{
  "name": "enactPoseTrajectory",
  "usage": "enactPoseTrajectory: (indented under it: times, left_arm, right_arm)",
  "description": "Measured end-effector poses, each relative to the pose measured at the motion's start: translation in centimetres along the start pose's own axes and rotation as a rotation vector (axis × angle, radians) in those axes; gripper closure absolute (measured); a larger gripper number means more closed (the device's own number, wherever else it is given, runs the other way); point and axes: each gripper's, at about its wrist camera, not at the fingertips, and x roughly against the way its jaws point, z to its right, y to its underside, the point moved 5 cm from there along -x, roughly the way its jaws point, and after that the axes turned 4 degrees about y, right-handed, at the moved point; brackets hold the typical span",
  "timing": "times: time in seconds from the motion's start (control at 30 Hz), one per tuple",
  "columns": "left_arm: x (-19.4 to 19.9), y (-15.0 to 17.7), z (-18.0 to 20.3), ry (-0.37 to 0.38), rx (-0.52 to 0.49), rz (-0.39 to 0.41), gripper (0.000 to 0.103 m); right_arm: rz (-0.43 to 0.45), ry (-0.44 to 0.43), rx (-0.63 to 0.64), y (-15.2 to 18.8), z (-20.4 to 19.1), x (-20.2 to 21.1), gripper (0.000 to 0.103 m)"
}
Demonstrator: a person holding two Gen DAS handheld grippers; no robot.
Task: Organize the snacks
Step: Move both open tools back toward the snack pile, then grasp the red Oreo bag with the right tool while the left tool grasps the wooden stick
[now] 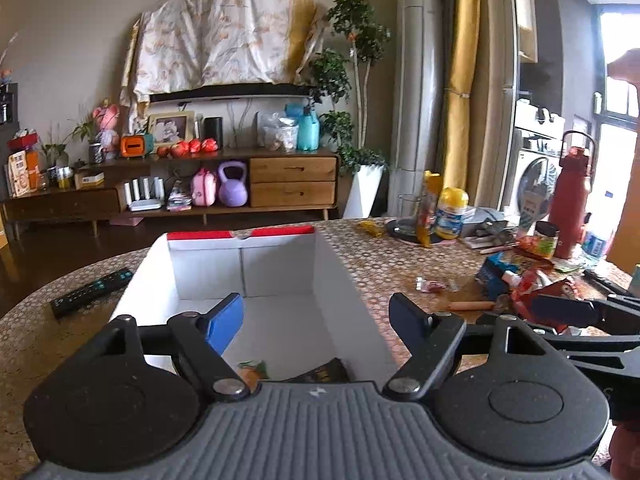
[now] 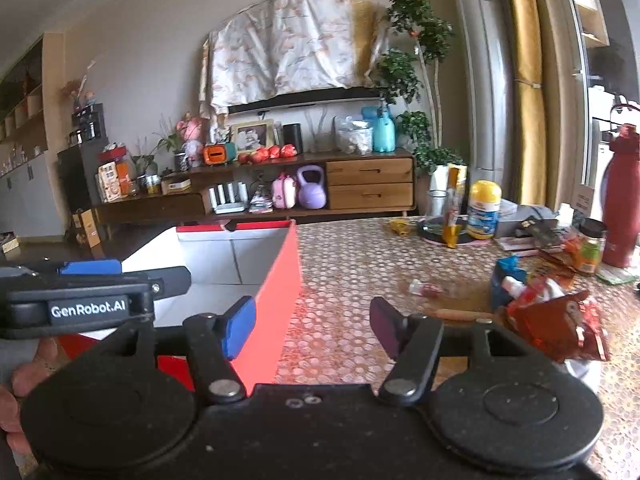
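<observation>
A red box with a white inside [image 1: 344, 280] stands open on the patterned table. My left gripper [image 1: 318, 308] hangs over it, jaws wide apart with nothing between them. Two snack packets lie at the box's near end: an orange-green one [image 1: 252, 372] and a dark one [image 1: 320, 372]. My right gripper [image 2: 313, 312] is open and empty just outside the box's red right wall [image 2: 280, 304]. A pile of red and blue snack packets [image 2: 552, 320] lies to its right. Each gripper shows in the other's view: the right one [image 1: 552, 304], the left one [image 2: 152, 271].
A black remote [image 1: 90, 292] lies left of the box. Farther right stand a yellow-lidded tub [image 1: 452, 212], a small jar [image 1: 546, 238] and a tall red bottle [image 1: 570, 200]. A wrapped candy [image 1: 430, 285] and a wooden stick [image 1: 472, 305] lie between box and pile.
</observation>
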Motion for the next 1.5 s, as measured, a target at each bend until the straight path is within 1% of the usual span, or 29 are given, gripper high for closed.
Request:
enactPoseTrajectory:
  times: [0.07, 0.2, 0.37, 0.57, 0.8, 1.13, 1.3, 1.5]
  left_arm:
    - [0.0, 0.0, 0.8, 0.013, -0.002, 0.007, 0.02]
    - [-0.3, 0.0, 2.6, 0.052, -0.014, 0.014, 0.02]
    - [-1.1, 0.2, 5.0, 0.096, -0.036, 0.005, 0.02]
    - [-2.4, 0.6, 8.3, 0.148, -0.086, -0.006, 0.02]
    - [-4.4, 0.6, 11.4, 0.194, -0.146, -0.02, 0.02]
    - [-8.4, 1.6, 14.6, 0.222, -0.215, -0.079, 0.02]
    - [-10.3, 2.0, 15.6, 0.227, -0.229, -0.104, 0.02]
    - [-12.9, 2.2, 16.5, 0.221, -0.244, -0.125, 0.02]
  right_arm:
    - [0.004, 0.016, -0.008, 0.4, 0.9, 0.5, 0.038]
    - [0.012, 0.056, -0.03, 1.2, 2.9, 1.4, 0.034]
    - [0.013, 0.121, -0.061, 2.2, 5.9, 2.1, 0.032]
    - [0.001, 0.195, -0.105, 3.6, 9.5, 2.7, 0.028]
    - [-0.01, 0.255, -0.153, 5.2, 13.2, 3.0, 0.026]
    - [-0.034, 0.308, -0.205, 6.9, 17.1, 2.2, 0.025]
    - [-0.051, 0.325, -0.231, 7.7, 18.9, 1.6, 0.025]
    - [-0.049, 0.323, -0.221, 7.5, 19.7, 0.5, 0.025]
